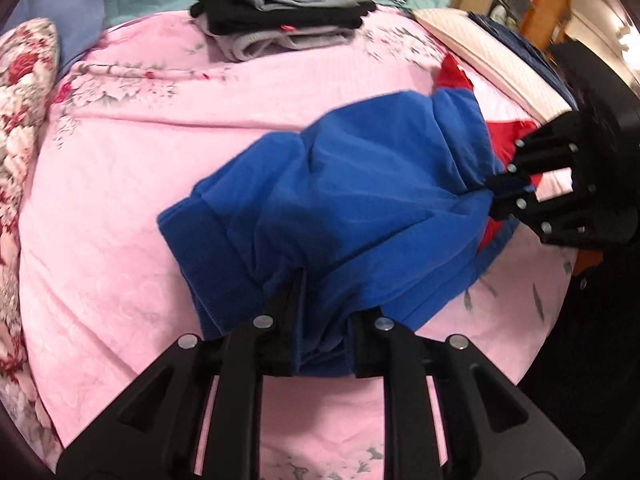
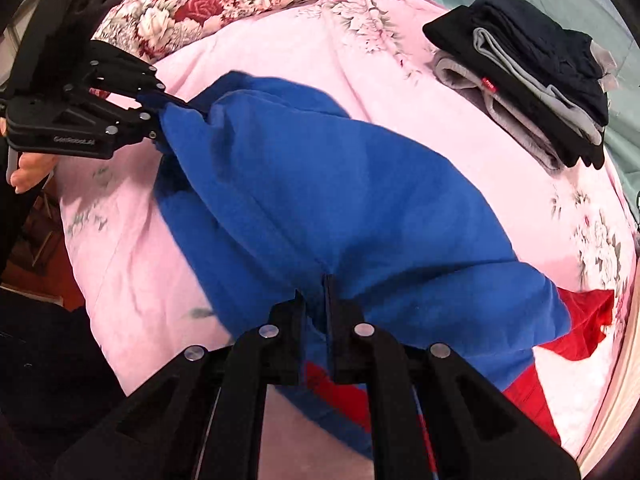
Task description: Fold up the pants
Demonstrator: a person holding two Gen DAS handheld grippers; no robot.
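Blue pants [image 1: 340,196] with red panels lie bunched on the pink bedspread [image 1: 120,220]. My left gripper [image 1: 324,312] is shut on a blue fold of the pants at the near edge. My right gripper [image 1: 500,192] shows at the right of the left wrist view, shut on the far end of the pants. In the right wrist view the right gripper [image 2: 318,304] pinches the blue cloth [image 2: 340,200], and the left gripper [image 2: 160,116] grips the other end at upper left. Red fabric [image 2: 580,328] shows beneath the blue.
A stack of folded dark and grey clothes [image 1: 280,12] sits at the back of the bed, also seen in the right wrist view [image 2: 532,88]. A floral pillow [image 1: 24,92] lies at the left. The bed edge and wooden furniture [image 1: 548,4] are at the right.
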